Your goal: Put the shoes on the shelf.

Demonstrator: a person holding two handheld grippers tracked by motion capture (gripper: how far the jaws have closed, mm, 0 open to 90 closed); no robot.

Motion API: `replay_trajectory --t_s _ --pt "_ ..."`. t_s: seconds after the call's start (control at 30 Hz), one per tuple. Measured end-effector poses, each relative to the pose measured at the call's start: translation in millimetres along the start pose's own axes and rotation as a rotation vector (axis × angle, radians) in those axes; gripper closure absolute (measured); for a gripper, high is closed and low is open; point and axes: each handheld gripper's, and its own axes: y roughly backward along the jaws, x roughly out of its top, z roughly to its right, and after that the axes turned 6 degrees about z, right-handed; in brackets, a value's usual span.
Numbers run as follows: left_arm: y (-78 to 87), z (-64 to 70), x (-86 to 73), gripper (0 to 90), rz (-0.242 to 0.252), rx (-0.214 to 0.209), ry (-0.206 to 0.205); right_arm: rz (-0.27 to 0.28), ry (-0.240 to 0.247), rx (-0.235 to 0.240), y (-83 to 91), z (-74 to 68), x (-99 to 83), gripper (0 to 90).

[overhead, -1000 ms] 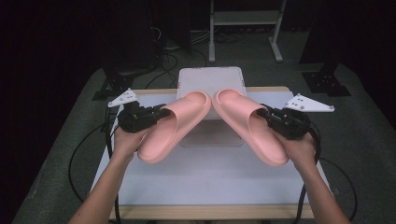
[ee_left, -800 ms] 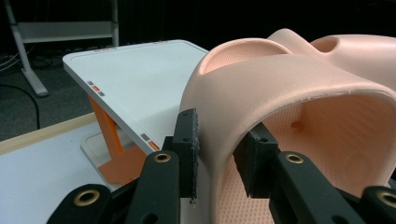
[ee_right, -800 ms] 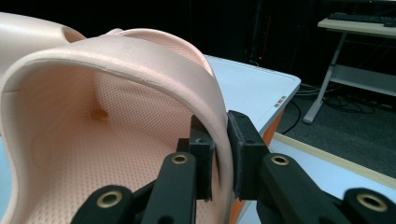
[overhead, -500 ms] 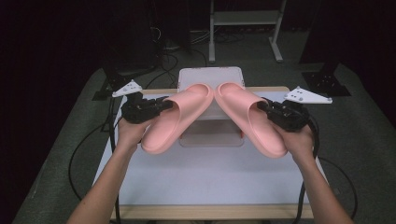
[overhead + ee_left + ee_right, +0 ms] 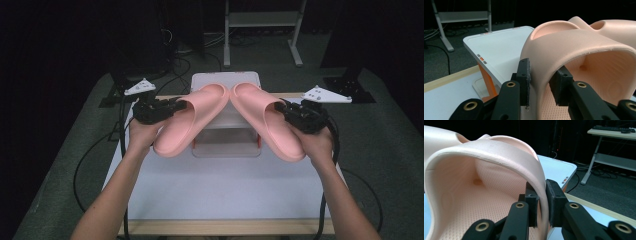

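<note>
The left gripper [image 5: 172,107] has its jaws clamped on the strap wall of a soft pink foam slide sandal [image 5: 187,122], one pad outside and one inside the strap, and the right gripper [image 5: 286,111] pinches the strap of a second pink foam slide sandal [image 5: 265,125] the same way. Both sandals hang above a white lidded plastic box with orange sides [image 5: 225,81], beyond the jaws. Their toes meet over it, seemingly touching, though I cannot be sure.
</note>
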Motion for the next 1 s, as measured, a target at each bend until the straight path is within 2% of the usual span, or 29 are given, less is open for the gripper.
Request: replay_trajectory --t_s 0.5,1.0 --pt "-13.6 -7.3 5.2 70.9 -0.017 0.029 0.005 -0.021 -0.006 -0.022 -12.7 5.6 2.6 79.3" --pt "-22.0 -10.7 8.9 70.7 -0.016 0.066 0.016 -0.03 0.003 -0.048 -22.3 4.6 8.5 78.0"
